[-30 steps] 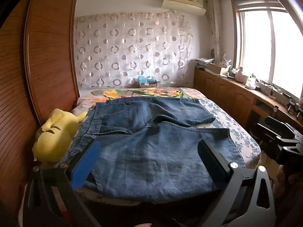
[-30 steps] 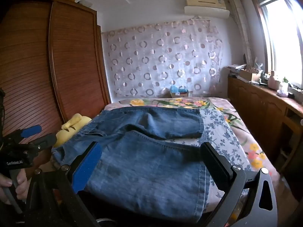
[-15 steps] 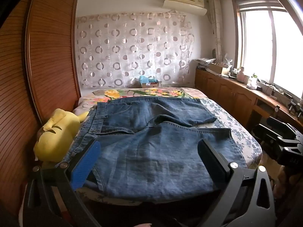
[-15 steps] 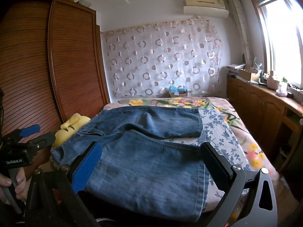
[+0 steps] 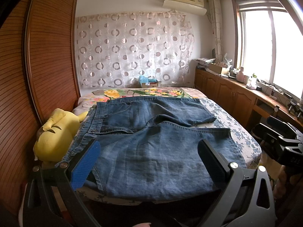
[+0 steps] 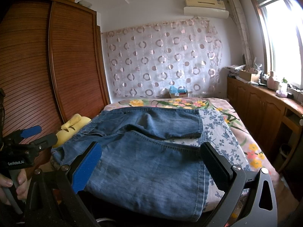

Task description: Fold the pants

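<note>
Floral bed [image 5: 223, 111] carries the denim pants [image 5: 151, 141] spread flat, legs toward the window side, presumably ready for folding; left gripper [image 5: 149, 155] and right gripper [image 6: 151, 158] hover at the near edge, jaws wide, holding nothing

A bed [image 5: 217, 104] with a floral cover carries spread blue pants [image 5: 151, 141] and a yellow plush toy [image 5: 55, 138]

We are in a home bedroom: a bed [image 5: 236, 132] with a floral sheet fills the middle, a wooden wardrobe [image 5: 47, 56] stands left, a circle-patterned curtain [image 5: 132, 51] hangs far, a wall air conditioner [image 5: 184, 0] above.
</note>
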